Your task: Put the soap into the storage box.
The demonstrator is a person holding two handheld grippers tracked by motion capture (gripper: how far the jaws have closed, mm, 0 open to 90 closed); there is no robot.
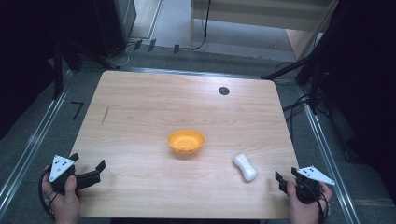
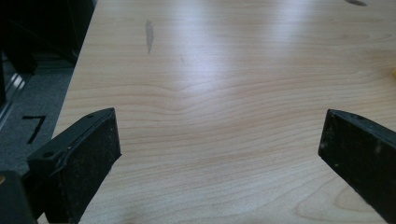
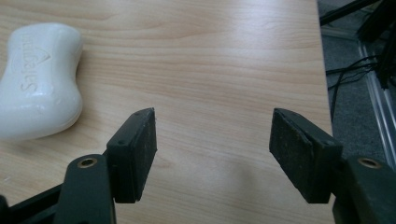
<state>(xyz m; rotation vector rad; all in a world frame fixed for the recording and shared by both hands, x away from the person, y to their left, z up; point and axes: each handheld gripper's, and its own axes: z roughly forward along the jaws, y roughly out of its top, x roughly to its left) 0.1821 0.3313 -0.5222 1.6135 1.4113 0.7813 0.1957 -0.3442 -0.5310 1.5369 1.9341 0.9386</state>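
The left gripper is resting at the near left corner of the desk, held in the person's left hand. Its fingers are standing wide apart, released, with bare wood between them in the left gripper view.

The right gripper is sitting at the near right edge of the desk, held in the right hand. Its fingers are parted and grasping nothing; only desk surface is showing between them in the right gripper view.

The white soap bar is lying flat on the desk, near the right gripper and to its left, not touching it. In the right gripper view the soap bar is lying outside the jaws, beyond the left one, with raised lettering on its top face.

The orange bowl is standing upright near the desk's middle, well apart from both grippers and a little apart from the soap bar. A dark round spot is showing on the far side of the desk.
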